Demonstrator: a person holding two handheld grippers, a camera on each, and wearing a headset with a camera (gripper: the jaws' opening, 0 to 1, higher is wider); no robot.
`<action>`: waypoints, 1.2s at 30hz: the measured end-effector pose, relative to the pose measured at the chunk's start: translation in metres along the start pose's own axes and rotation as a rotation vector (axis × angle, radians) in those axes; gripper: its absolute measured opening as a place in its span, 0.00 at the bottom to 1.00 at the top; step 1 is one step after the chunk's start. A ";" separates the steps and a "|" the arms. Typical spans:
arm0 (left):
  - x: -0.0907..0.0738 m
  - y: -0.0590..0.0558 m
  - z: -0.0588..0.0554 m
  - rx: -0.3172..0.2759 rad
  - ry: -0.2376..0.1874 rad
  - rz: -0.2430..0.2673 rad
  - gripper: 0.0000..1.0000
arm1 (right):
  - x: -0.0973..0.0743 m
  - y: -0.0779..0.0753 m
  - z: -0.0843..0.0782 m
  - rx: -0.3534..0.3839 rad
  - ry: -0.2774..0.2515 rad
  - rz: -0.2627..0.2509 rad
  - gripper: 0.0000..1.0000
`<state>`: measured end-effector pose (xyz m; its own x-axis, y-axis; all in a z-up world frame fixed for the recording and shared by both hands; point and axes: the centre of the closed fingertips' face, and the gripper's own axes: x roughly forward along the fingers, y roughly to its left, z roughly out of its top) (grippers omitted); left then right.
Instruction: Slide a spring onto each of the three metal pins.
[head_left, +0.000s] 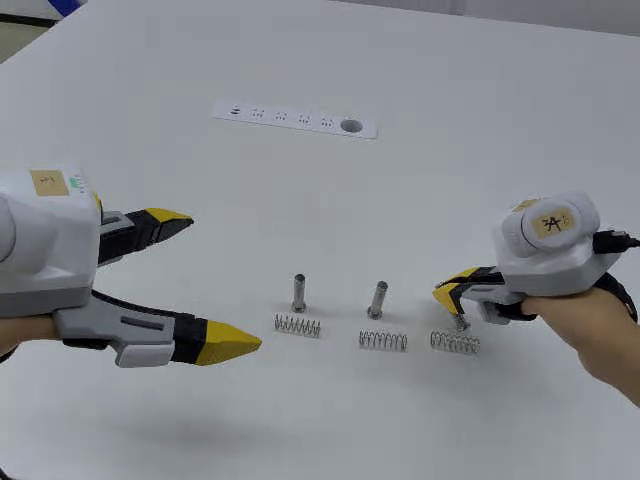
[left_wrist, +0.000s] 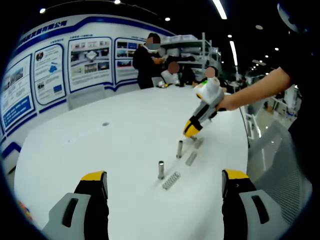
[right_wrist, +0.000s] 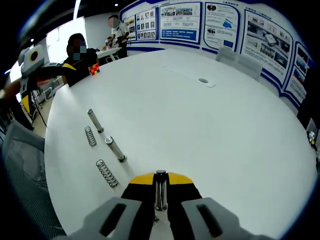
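The right tongs (right_wrist: 160, 181) are closed almost fully on the third pin (right_wrist: 160, 192), which stands upright between the two jaws at the bottom centre of the right gripper view. In the head view these tongs are at the right of the frame, and I cannot tell if the foot of this pin rests on the counter (head_left: 330, 200) or is a little lifted. The left tongs (head_left: 215, 280) are wide open and hold nothing. They are at the left of the head view, well apart from all the parts. Between the two tongs, at the lower centre of the head view, the left pin (head_left: 298, 293) and the middle pin (head_left: 377, 299) stand upright on the counter, and both are bare. Just below the pins in the frame, three springs lie on their sides in a row: the left spring (head_left: 297, 325), the middle spring (head_left: 383, 341) and the right spring (head_left: 455, 343). The last one lies just under the tips of the right tongs. Each spring is near its pin, but as far as I can see none touches a pin. My judgement is that the task is at its very beginning. No spring is on any pin, so all three are left to do, and the gripped pin seems to be the first one in hand.
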<state>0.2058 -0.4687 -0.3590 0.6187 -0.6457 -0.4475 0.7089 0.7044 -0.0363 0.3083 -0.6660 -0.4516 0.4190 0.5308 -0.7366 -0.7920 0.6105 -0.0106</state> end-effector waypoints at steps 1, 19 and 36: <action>0.000 -0.001 0.001 -0.001 -0.004 0.000 0.97 | -0.001 0.001 0.000 -0.003 -0.006 -0.001 0.08; -0.007 -0.007 0.009 0.007 -0.020 0.014 0.97 | -0.016 0.004 0.000 -0.021 -0.074 -0.015 0.08; -0.008 -0.011 0.017 0.012 -0.028 0.012 0.97 | -0.028 0.009 -0.006 0.000 -0.207 -0.024 0.08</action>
<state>0.1992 -0.4766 -0.3401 0.6359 -0.6455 -0.4230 0.7056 0.7083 -0.0203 0.2872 -0.6786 -0.4351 0.5204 0.6254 -0.5814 -0.7805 0.6246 -0.0268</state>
